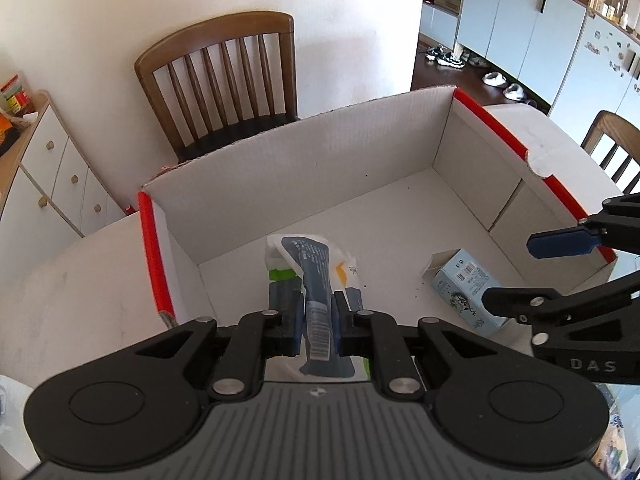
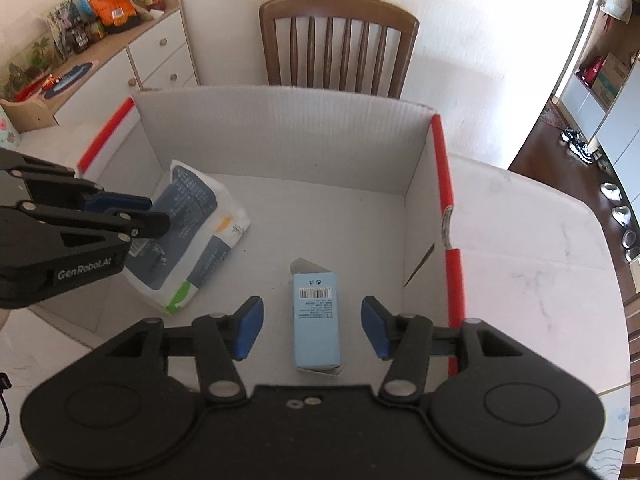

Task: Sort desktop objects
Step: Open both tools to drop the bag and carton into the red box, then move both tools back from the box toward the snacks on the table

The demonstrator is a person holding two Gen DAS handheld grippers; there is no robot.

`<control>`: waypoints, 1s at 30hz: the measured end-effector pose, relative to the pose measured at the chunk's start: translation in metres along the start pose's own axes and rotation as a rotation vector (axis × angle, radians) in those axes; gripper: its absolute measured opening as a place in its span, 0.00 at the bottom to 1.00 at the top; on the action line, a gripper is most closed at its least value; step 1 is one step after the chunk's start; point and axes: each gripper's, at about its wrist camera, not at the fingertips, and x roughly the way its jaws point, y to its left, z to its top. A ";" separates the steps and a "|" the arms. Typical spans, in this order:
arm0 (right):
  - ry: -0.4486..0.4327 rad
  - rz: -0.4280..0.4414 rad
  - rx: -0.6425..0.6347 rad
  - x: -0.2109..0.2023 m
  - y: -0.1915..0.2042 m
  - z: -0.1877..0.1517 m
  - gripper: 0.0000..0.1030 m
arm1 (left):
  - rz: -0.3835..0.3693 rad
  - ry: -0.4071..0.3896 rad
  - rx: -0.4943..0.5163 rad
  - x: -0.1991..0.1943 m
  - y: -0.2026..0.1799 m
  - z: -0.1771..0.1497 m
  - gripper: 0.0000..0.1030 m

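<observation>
Left tongs (image 1: 316, 320) clench a soft packet (image 1: 310, 276) inside the cardboard box (image 1: 320, 152); right tongs (image 2: 312, 326), released, straddle the blue carton (image 2: 314, 316); lower gently before releasing.

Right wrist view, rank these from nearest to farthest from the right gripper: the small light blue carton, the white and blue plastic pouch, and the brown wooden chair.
1. The small light blue carton, lying on the box floor between the right gripper's open fingers, untouched.
2. The white and blue plastic pouch, farther in on the left, pinched by the left gripper.
3. The brown wooden chair, behind the box's back wall.
</observation>
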 end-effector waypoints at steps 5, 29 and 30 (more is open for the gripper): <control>-0.031 0.016 0.001 -0.012 -0.007 0.003 0.56 | -0.011 -0.031 -0.005 -0.018 -0.001 -0.004 0.21; -0.157 0.071 0.001 -0.086 -0.013 -0.026 0.65 | -0.018 -0.151 0.005 -0.108 -0.032 -0.032 0.69; -0.162 0.073 0.001 -0.089 -0.013 -0.028 0.65 | -0.020 -0.155 0.000 -0.111 -0.033 -0.034 0.71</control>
